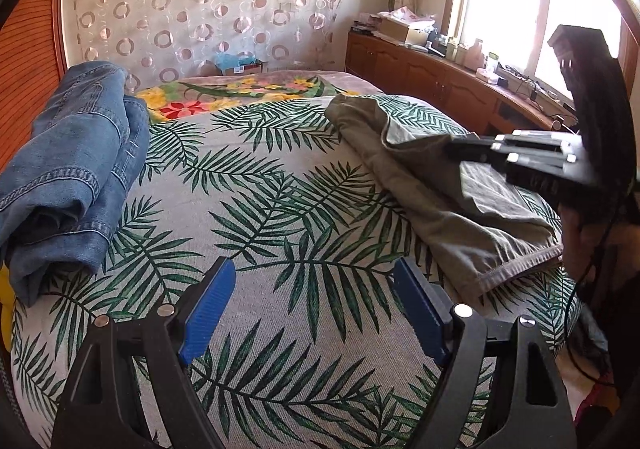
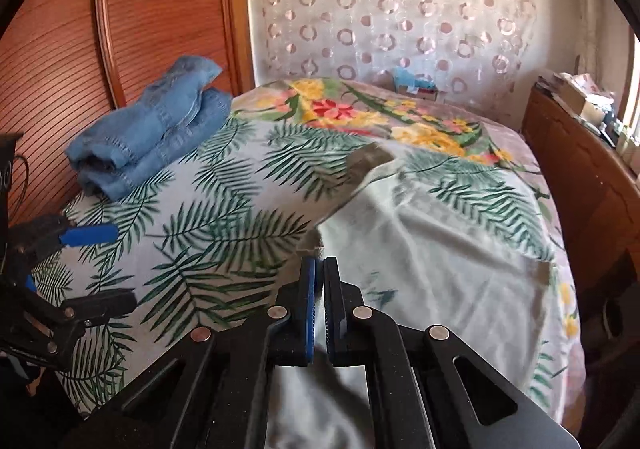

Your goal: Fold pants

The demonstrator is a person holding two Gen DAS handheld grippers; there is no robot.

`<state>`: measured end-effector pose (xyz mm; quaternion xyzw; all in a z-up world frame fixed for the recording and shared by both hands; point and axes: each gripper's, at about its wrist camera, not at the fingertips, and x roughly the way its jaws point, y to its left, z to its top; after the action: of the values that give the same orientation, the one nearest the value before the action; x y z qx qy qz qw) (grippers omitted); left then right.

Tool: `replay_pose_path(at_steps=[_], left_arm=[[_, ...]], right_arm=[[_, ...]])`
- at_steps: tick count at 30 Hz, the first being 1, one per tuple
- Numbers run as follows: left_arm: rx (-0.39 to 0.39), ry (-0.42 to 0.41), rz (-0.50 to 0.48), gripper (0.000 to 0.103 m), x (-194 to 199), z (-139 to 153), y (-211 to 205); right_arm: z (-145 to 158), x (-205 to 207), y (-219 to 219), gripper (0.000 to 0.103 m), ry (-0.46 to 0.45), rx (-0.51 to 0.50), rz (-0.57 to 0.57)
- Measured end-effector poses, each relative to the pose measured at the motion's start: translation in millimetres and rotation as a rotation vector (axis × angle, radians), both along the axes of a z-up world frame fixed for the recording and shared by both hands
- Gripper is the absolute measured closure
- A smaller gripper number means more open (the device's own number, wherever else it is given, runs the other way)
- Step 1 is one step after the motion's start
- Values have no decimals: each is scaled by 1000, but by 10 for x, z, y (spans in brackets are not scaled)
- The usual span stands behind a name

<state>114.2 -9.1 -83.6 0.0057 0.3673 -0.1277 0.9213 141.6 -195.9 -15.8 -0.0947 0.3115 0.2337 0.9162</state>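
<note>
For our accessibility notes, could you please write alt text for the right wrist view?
The right gripper is shut on the edge of the grey-green pants on a palm-leaf bedspread. Folded jeans lie far left.

Left gripper point(image 1: 314, 305) jaws wide apart, right gripper point(image 2: 319, 269) jaws together.

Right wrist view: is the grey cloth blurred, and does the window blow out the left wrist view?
Right wrist view: the grey pants are smeared by motion blur, while the folded jeans stay fairly sharp. Left wrist view: the window is overexposed to plain white, yet the bedspread is evenly lit; fisheye bending curves both views' edges.
</note>
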Motion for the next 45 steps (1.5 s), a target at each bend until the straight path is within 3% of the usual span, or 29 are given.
replay_pose_path(at_steps=[12,20,30,37,42,45], left_arm=[[2,3,-31,21,19,-10,-130],[19,-4,-91,21,79,51,-398],[33,9,-118,21,76,15,-533],[34,11,-120,21,60,7,-561],[35,14,-126,21,57,1,-591],[34,13,-128,21,41,6,-600]], right_arm=[[250,271,-840,99,-25,-43,-185],[177,550,-916,99,-6,-119,-241],[46,925,-995,99,57,-124,-309],[97,905,-957,99,78,-121,-327],[142,864,-965,73,67,-116,-345],[103,785,-1012,73,83,-79,-333]])
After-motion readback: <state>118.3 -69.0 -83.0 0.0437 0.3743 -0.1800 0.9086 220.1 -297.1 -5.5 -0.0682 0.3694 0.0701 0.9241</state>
